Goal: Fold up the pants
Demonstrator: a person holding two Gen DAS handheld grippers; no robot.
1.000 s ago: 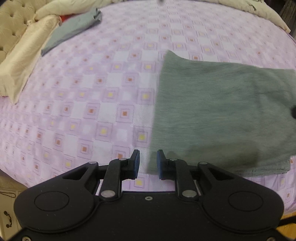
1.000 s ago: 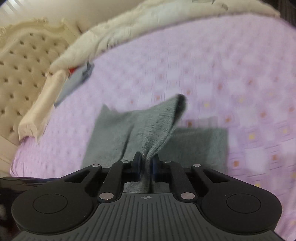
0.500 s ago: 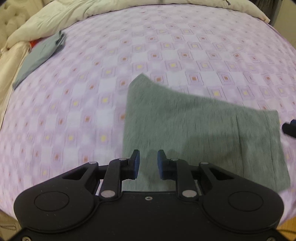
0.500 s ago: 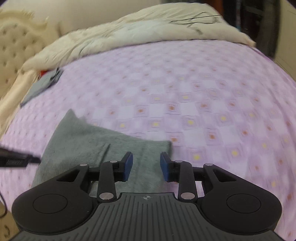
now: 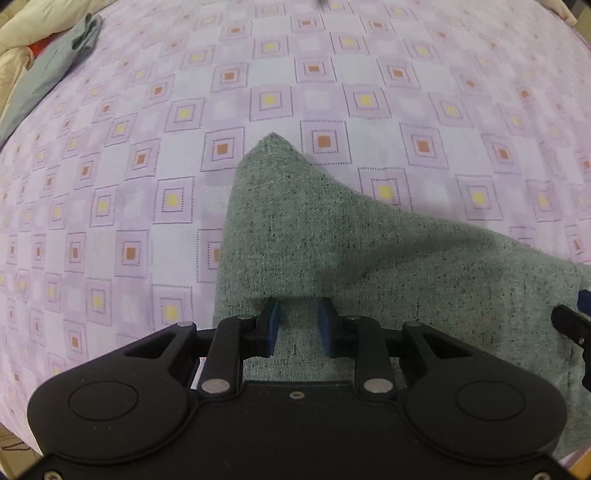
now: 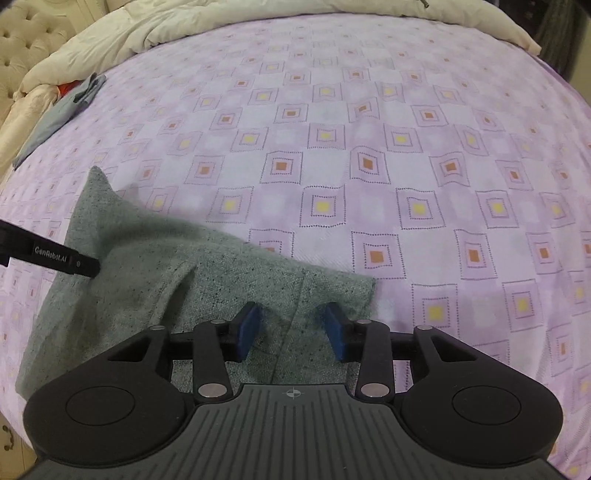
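The grey-green pants [image 5: 369, 266] lie folded flat on the purple patterned bed, also shown in the right wrist view [image 6: 207, 280]. My left gripper [image 5: 298, 325] is open and low over the near left part of the pants, holding nothing. My right gripper [image 6: 293, 325] is open over the right end of the folded pants, near a seam, holding nothing. The right gripper's edge shows in the left wrist view [image 5: 572, 325]. The left gripper's finger [image 6: 48, 254] shows in the right wrist view over the pants' left side.
A grey garment [image 5: 55, 70] lies at the far left of the bed, also in the right wrist view [image 6: 62, 110]. A cream duvet [image 6: 221, 26] is bunched along the far edge. A tufted headboard [image 6: 33, 33] stands far left.
My right gripper let go of the lifted pants fold and opened; the fold now lies flat. Both grippers dropped closer to the pants. My left gripper moved right, over the cloth.
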